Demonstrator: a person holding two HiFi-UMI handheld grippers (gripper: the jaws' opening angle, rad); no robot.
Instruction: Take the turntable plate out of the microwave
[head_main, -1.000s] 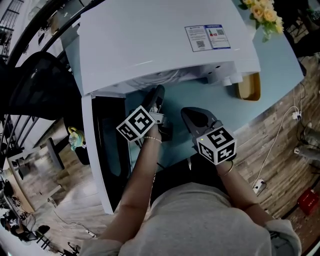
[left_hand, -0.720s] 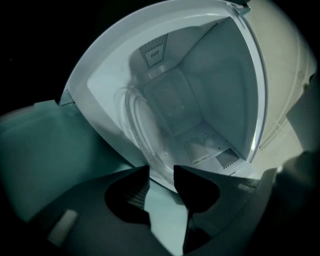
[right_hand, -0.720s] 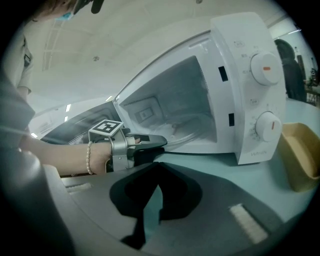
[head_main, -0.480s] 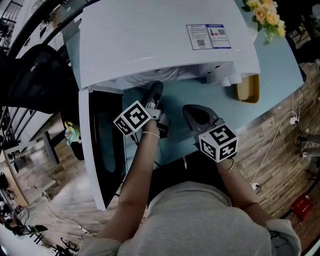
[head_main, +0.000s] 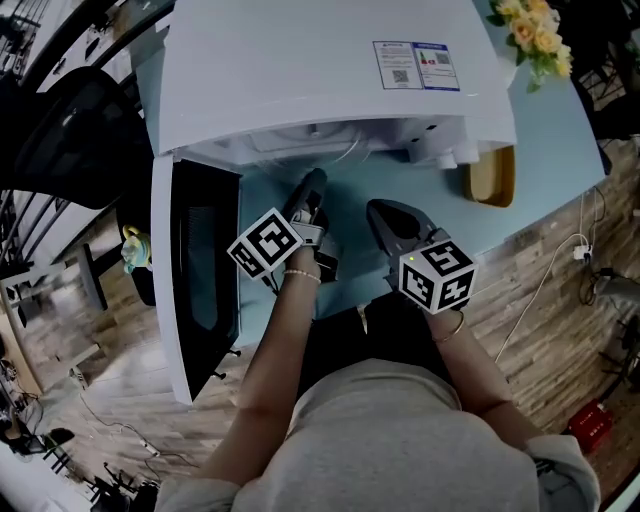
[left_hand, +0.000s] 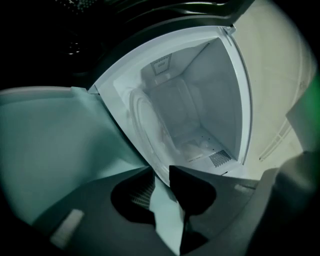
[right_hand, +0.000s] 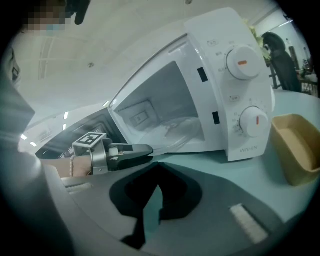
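Nearest, the person's forearms (head_main: 275, 350) reach out over the pale blue-green worktop (head_main: 500, 225), each hand carrying a black two-jaw tool topped by a black-and-white marker cube (head_main: 437, 275). The right tool (right_hand: 159, 166) is held over the worktop short of the oven, its jaws closed tip to tip with nothing between them. The left tool (left_hand: 159, 169) is further forward, at the mouth of the white microwave oven (head_main: 320, 70); its jaws stand a little apart, gripping nothing. The oven's dark-windowed door (head_main: 195, 270) hangs wide open at the left. The round clear glass turntable plate (right_hand: 181, 132) lies inside on the cavity floor, its front rim just ahead of the left tool's tips. Right of the oven, past its two dials (right_hand: 242, 62), stands a tan square-sided container (right_hand: 295, 147), and yellow flowers (head_main: 525, 28) sit beyond
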